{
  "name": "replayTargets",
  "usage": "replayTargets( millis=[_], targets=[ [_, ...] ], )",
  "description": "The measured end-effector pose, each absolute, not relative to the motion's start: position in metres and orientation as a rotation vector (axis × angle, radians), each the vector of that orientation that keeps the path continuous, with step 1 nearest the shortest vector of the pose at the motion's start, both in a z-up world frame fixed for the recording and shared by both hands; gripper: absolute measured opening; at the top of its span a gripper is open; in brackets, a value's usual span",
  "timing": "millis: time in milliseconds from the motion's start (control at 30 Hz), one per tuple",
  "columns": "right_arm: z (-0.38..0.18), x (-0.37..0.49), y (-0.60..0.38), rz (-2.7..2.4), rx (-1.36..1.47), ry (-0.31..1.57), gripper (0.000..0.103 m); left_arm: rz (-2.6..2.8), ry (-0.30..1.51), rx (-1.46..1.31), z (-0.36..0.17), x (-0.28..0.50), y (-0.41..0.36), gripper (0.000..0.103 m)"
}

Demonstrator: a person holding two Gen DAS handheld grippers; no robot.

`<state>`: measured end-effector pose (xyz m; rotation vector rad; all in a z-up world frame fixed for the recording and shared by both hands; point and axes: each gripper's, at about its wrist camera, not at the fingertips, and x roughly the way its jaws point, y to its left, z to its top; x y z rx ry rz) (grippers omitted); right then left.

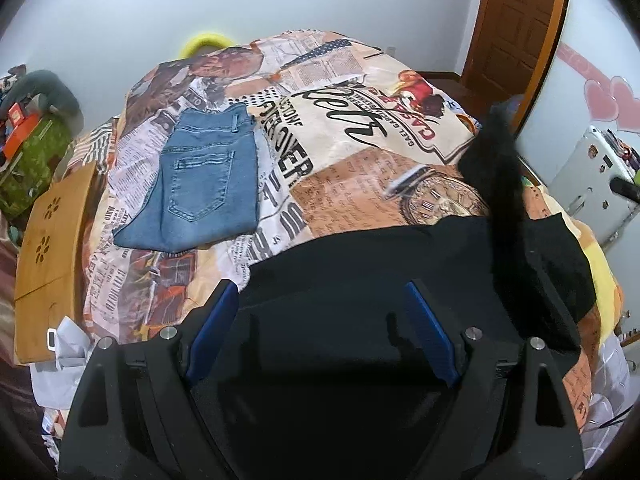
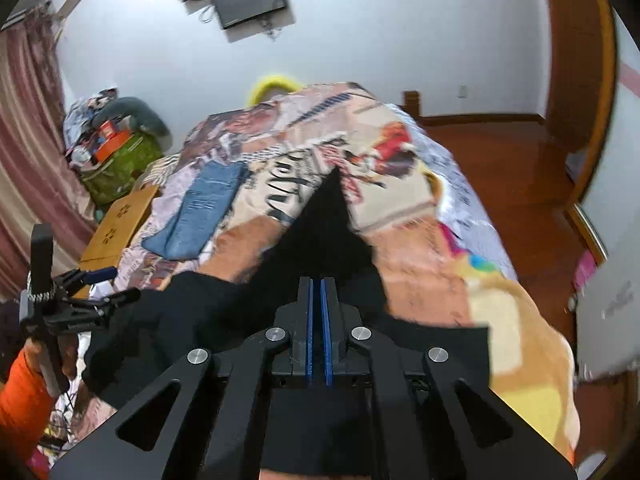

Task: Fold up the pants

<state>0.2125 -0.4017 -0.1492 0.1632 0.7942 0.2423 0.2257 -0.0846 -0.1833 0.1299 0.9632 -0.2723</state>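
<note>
Black pants [image 1: 360, 264] lie on the patterned bed cover near me; they also show in the right wrist view [image 2: 320, 240]. My left gripper [image 1: 320, 292] is open, its blue pads spread wide just above the black cloth, holding nothing. My right gripper [image 2: 319, 284] is shut on the black pants and lifts a strip of them [image 1: 500, 168] up off the bed. The left gripper [image 2: 116, 284] shows at the left of the right wrist view, open. Folded blue jeans [image 1: 204, 180] lie flat at the far left of the bed, also in the right wrist view [image 2: 200, 212].
The bed cover [image 1: 360, 140] is printed with newspaper patterns. A wooden lap table [image 1: 48, 256] stands at the bed's left edge. A green bag with clutter [image 1: 32, 160] lies beyond it. A wooden door [image 1: 516, 24] and a white appliance [image 1: 592, 184] stand on the right.
</note>
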Motion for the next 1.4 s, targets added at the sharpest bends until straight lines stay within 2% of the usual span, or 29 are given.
replayTargets(
  millis=[200, 267, 400, 433, 467, 533, 567, 633, 900, 1300, 1400],
  targets=[
    [-0.169, 0.187, -0.442, 0.167, 0.239, 0.854, 0.004, -0.270, 1.005, 0.096, -0.188, 0.229, -0.087, 0.085],
    [-0.172, 0.188, -0.448, 0.144, 0.254, 0.874, 0.008, -0.260, 0.996, 0.101, -0.187, 0.230, -0.087, 0.085],
    [-0.171, 0.208, -0.433, 0.190, 0.230, 0.901, 0.011, -0.248, 0.977, 0.106, -0.184, 0.229, -0.083, 0.085],
    [-0.170, 0.213, -0.425, 0.206, 0.208, 0.901, 0.021, -0.242, 0.972, 0.111, -0.183, 0.229, -0.081, 0.085],
    [-0.168, 0.220, -0.413, 0.225, 0.174, 0.896, 0.036, -0.235, 0.967, 0.117, -0.183, 0.230, -0.079, 0.085],
    [-0.166, 0.226, -0.393, 0.256, 0.121, 0.872, 0.054, -0.218, 0.958, 0.124, -0.183, 0.233, -0.075, 0.086],
    [-0.165, 0.233, -0.377, 0.280, 0.080, 0.855, 0.059, -0.211, 0.954, 0.123, -0.183, 0.235, -0.072, 0.087],
    [-0.166, 0.248, -0.350, 0.317, 0.008, 0.845, 0.062, -0.205, 0.948, 0.118, -0.183, 0.239, -0.066, 0.089],
    [-0.201, 0.313, -0.280, 0.391, -0.154, 0.915, 0.065, -0.180, 0.960, 0.102, -0.195, 0.258, -0.050, 0.089],
    [-0.270, 0.389, -0.264, 0.314, -0.150, 1.117, 0.065, -0.167, 1.027, 0.065, -0.226, 0.280, -0.038, 0.089],
    [-0.281, 0.390, -0.263, 0.326, -0.150, 1.104, 0.057, -0.167, 1.038, 0.069, -0.231, 0.282, -0.041, 0.089]
  ],
)
